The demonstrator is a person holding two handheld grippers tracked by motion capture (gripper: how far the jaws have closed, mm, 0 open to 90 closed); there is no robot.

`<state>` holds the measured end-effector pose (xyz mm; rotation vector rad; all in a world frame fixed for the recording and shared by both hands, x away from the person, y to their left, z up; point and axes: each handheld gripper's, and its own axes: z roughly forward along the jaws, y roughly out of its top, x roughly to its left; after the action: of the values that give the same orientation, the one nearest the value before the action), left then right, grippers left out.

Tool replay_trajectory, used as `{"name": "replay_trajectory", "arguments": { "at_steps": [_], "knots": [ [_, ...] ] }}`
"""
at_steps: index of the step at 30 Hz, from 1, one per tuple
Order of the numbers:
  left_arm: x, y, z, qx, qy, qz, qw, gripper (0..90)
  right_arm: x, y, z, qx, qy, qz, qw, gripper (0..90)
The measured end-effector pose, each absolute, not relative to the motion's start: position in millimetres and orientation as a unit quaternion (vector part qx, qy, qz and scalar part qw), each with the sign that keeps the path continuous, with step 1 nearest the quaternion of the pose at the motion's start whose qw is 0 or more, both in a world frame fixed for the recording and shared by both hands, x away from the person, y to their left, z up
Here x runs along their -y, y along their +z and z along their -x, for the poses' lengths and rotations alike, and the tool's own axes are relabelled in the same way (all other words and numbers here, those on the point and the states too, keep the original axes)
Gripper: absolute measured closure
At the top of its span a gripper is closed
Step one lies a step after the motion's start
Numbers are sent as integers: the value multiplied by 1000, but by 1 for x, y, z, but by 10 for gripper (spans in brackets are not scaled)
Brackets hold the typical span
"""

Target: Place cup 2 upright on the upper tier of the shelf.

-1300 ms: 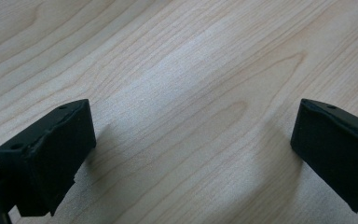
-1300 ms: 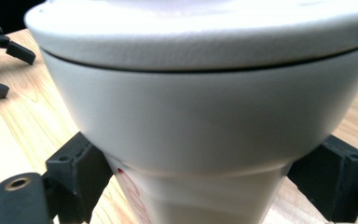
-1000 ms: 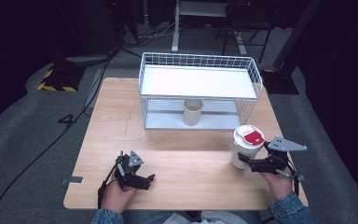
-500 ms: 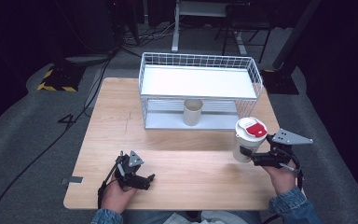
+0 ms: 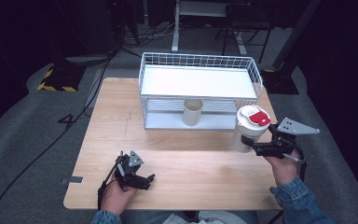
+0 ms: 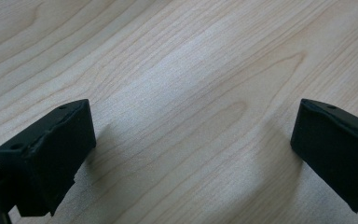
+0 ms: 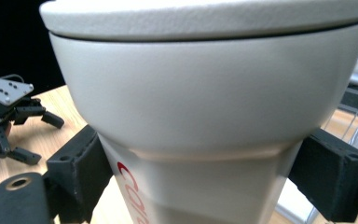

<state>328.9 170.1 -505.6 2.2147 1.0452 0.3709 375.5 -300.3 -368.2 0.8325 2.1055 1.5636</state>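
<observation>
A white lidded cup (image 5: 250,126) with a red tab on its lid hangs just above the table's right side. My right gripper (image 5: 251,147) is shut on its lower body. In the right gripper view both black pads press the cup's (image 7: 205,93) sides below its wide rim, with red lettering low on the wall, and the right gripper (image 7: 205,182) points toward the rack. My left gripper (image 5: 148,181) rests near the front left edge, open. Its jaws stand wide apart over bare wood in the left gripper view (image 6: 191,154).
A white wire rack (image 5: 200,60) with a flat white top shelf stands at the back of the wooden table (image 5: 191,168). A small beige cup (image 5: 192,112) sits on its lower shelf. The left gripper (image 7: 9,116) lies far off in the right gripper view.
My right gripper has lifted the lidded cup up off the table and carried it slightly toward the rack. The left gripper has stayed put.
</observation>
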Motion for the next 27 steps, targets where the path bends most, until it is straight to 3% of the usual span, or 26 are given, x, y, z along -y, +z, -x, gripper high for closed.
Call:
{"name": "replay_trajectory", "arguments": {
  "at_steps": [27],
  "knots": [
    [-168, -505, -335, -410, 147, -840, 322, 3, 270, -295, -413, -741, 570, -269, 230, 137]
  ]
}}
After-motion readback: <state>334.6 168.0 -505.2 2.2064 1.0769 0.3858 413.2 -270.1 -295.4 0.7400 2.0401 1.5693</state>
